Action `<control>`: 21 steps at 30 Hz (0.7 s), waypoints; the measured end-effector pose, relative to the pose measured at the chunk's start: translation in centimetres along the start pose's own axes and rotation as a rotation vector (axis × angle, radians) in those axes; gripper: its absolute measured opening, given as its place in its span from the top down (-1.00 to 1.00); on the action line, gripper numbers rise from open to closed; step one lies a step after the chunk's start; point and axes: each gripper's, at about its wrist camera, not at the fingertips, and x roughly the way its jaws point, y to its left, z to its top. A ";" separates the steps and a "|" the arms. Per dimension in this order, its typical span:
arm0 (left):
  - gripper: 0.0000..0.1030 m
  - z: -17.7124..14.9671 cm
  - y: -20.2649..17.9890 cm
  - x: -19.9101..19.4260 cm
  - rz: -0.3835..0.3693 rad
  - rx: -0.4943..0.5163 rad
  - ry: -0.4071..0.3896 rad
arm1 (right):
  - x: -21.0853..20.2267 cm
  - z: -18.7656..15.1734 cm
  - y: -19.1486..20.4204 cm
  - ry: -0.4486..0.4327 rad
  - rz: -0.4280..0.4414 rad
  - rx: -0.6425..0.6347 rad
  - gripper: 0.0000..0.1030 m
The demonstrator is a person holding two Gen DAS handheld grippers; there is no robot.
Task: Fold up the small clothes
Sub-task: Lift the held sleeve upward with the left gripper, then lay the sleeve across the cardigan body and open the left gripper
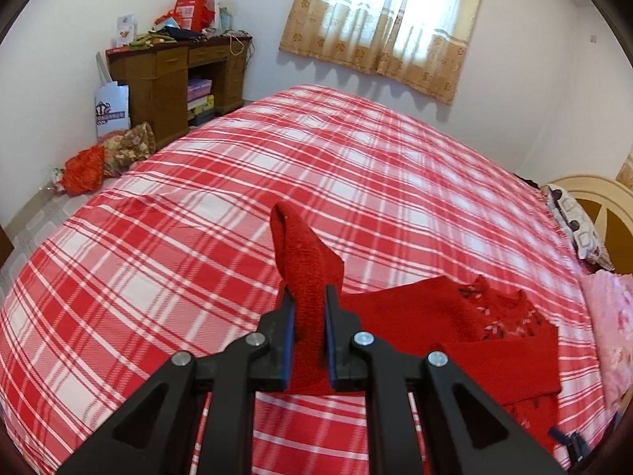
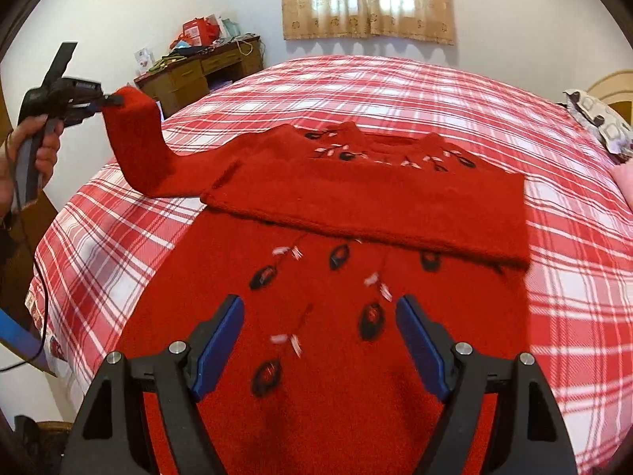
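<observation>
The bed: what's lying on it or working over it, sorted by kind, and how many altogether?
Red sweater, one sleeve lifted: 1
Patterned pillow: 1
Grippers, left gripper pinching the sleeve, right gripper open: 2
Total: 4

Red sweater (image 2: 356, 206) lies flat on the plaid bed (image 2: 554, 138), one sleeve folded across the chest, dark oval and white embroidery showing. Right gripper (image 2: 318, 340) hovers over the near hem, blue-padded fingers (image 2: 219, 344) spread wide, nothing between them. Far left, a hand (image 2: 39, 138) holds the left gripper (image 2: 114, 99), clamped on the other sleeve's (image 2: 138, 146) cuff, lifted off the bed. Cluttered wooden desk (image 2: 198, 67) and curtained window (image 2: 368, 0) behind.
</observation>
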 end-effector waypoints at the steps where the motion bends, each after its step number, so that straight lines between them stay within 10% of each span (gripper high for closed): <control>1: 0.74 0.3 -0.6 -0.2 -0.006 0.001 -0.002 | -0.4 -0.3 -0.3 -0.004 -0.004 0.004 -0.54; 21: 0.74 3.2 -13.6 -3.3 -0.184 0.026 -0.053 | -2.9 -4.2 -2.6 -0.046 0.000 0.053 -0.54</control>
